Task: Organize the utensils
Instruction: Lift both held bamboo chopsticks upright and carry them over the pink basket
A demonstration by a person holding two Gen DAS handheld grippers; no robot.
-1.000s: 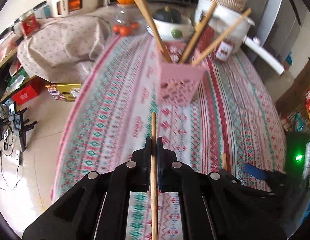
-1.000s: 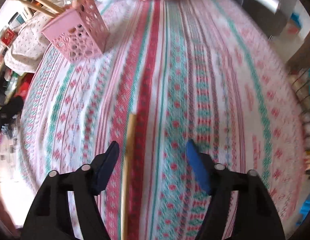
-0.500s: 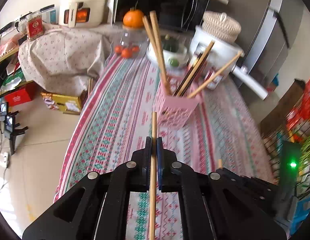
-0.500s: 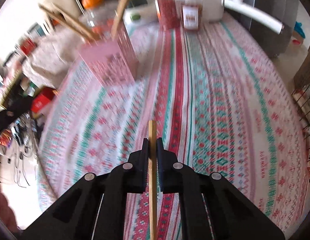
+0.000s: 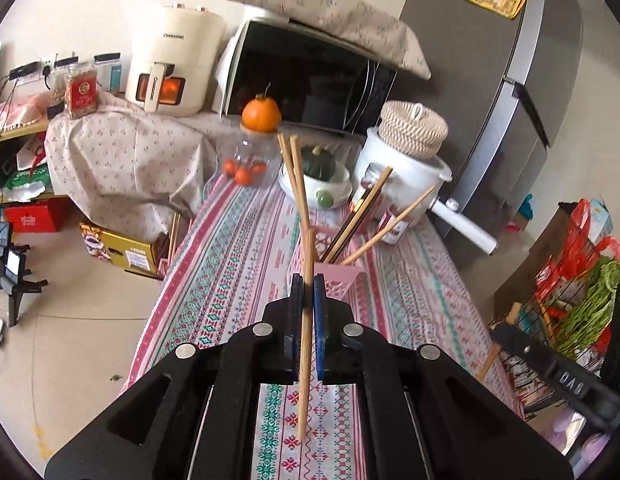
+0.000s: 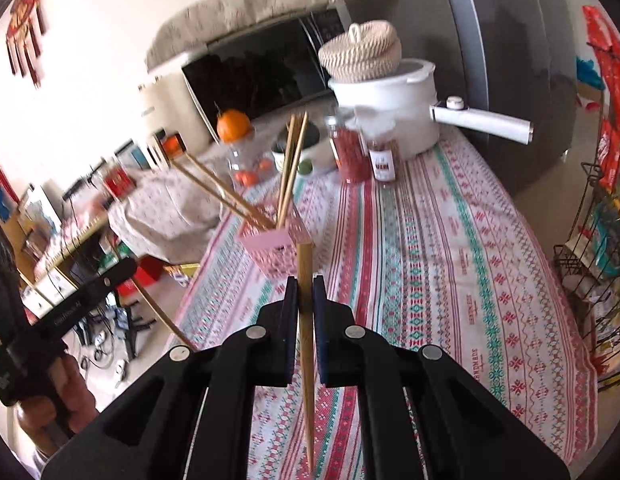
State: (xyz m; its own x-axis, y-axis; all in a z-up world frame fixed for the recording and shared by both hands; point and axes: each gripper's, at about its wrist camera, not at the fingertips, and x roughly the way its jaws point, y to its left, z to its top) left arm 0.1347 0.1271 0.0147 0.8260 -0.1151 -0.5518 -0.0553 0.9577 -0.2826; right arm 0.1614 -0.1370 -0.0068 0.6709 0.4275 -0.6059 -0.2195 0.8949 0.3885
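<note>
Two views inspected, left wrist first. Left black two-finger gripper (image 5: 308,285) clamped tight on a thin light wooden chopstick (image 5: 305,344), stick running lengthwise between the blue-padded fingers (image 5: 319,320), tip projecting forward, tail hanging below over the striped red-and-green patterned tablecloth (image 5: 229,264). Directly ahead on the cloth: pink perforated plastic utensil basket (image 5: 337,280), upright, loaded with several wooden chopsticks (image 5: 295,176) leaning outward at different angles. Farther back: white pot with long handle (image 5: 406,176), woven lid on top; orange fruit (image 5: 261,114) sitting on a clear jar.

Right wrist view. Right black two-finger gripper (image 6: 305,286) likewise closed hard on a second light wooden chopstick (image 6: 306,356), held lengthwise, tip forward, tail low over the cloth. Pink basket (image 6: 275,250) just ahead and slightly left of the tip, standing on the tablecloth (image 6: 450,240), sticks fanned out from it. Left gripper body visible at far left edge, well apart from the basket.
</note>
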